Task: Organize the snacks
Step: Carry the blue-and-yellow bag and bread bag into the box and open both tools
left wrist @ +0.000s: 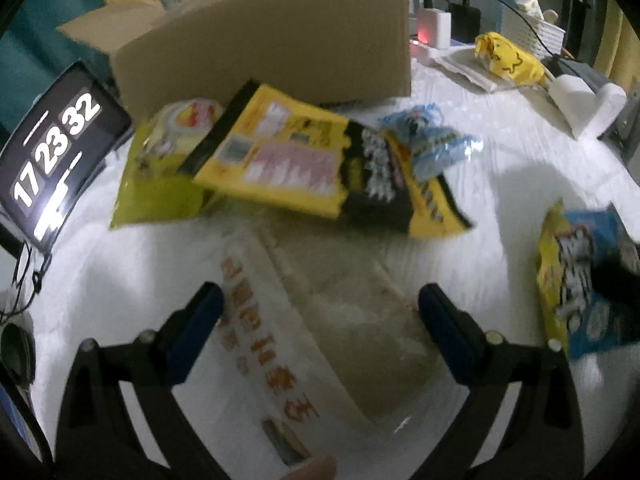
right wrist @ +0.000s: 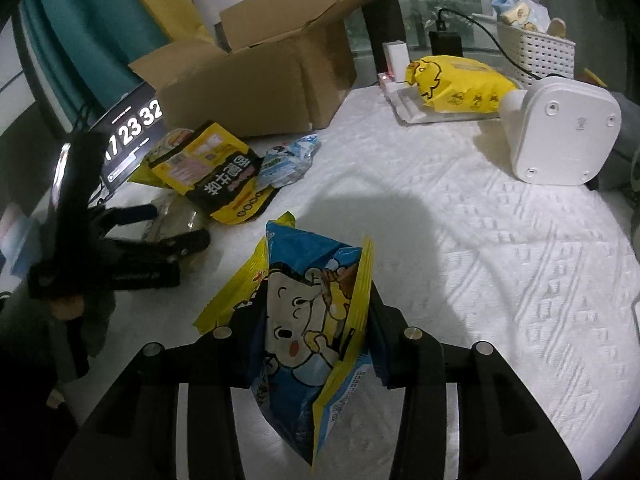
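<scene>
1. The right tongs (right wrist: 316, 320) are clamped on a blue-and-yellow foil snack bag with a cartoon face (right wrist: 308, 312), which stands upright between the black fingers above the white textured cloth of the desk (right wrist: 480, 280).
2. The left tongs (left wrist: 320, 312) stand wide apart over a clear plastic packet with orange lettering (left wrist: 304, 320) that lies flat on the cloth. The packet sits between the blue pads (left wrist: 192, 332); the blur hides whether either pad touches it.
3. At 12 o'clock from the left tongs lies a yellow-and-black snack bag (left wrist: 320, 160), overlapping a yellow-green packet (left wrist: 160, 176) at its 9 o'clock side and a crumpled pale-blue wrapper (left wrist: 436, 140) at its 3 o'clock side.
4. Beyond that heap, at 12 o'clock, stands an open brown cardboard box (left wrist: 272, 40) with its flaps raised.
5. A dark tablet showing clock digits (left wrist: 52, 152) leans at 10 o'clock in the left wrist view.
6. At 2 o'clock in the right wrist view rest a yellow duck-print bag (right wrist: 456, 84), a white plastic appliance on its side (right wrist: 560, 128) and a white woven basket (right wrist: 536, 52).
</scene>
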`<action>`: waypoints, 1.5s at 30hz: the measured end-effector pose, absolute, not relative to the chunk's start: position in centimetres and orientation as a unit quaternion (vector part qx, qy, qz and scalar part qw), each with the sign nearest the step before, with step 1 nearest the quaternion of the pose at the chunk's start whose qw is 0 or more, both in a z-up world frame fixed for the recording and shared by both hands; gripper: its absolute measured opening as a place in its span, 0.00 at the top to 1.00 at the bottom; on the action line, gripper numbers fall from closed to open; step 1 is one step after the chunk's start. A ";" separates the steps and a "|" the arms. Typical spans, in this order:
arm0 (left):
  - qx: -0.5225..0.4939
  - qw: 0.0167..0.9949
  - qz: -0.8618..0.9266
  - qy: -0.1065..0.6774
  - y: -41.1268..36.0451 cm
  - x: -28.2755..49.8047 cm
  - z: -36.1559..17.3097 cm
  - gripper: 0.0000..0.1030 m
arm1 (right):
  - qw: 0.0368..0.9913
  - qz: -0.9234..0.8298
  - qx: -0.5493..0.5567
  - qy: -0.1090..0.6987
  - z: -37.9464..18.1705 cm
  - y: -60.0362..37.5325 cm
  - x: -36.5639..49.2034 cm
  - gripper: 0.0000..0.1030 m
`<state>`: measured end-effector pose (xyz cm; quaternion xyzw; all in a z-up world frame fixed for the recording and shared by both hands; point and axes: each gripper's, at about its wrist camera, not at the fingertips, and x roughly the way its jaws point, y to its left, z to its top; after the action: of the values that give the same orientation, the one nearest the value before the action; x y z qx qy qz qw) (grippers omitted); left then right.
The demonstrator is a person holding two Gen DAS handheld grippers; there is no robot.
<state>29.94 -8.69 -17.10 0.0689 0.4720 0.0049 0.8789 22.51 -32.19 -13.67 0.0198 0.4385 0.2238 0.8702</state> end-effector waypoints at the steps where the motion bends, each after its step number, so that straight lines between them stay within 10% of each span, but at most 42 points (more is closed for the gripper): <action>1: 0.068 0.877 0.005 0.476 -8.4 29.4 -17.1 0.04 | 0.870 0.223 0.018 0.439 -13.6 -32.0 22.5 0.56; 20: 0.002 0.887 0.007 0.462 -0.9 22.7 -18.2 0.05 | 0.865 0.236 -0.003 0.442 -12.5 -26.0 21.1 0.57; 26: -0.021 0.893 -0.034 0.448 -0.4 22.5 -17.5 0.19 | 0.875 0.232 -0.002 0.426 -10.9 -25.8 20.9 0.57; 45: -0.018 0.942 -0.069 0.328 1.4 22.4 -7.3 0.19 | 0.905 0.235 -0.026 0.353 -4.6 -23.6 25.9 0.57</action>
<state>22.36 1.38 -7.25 -0.0176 0.3275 -0.0688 0.9422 25.89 -23.57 -4.55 -0.0262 0.3531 0.2351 0.9052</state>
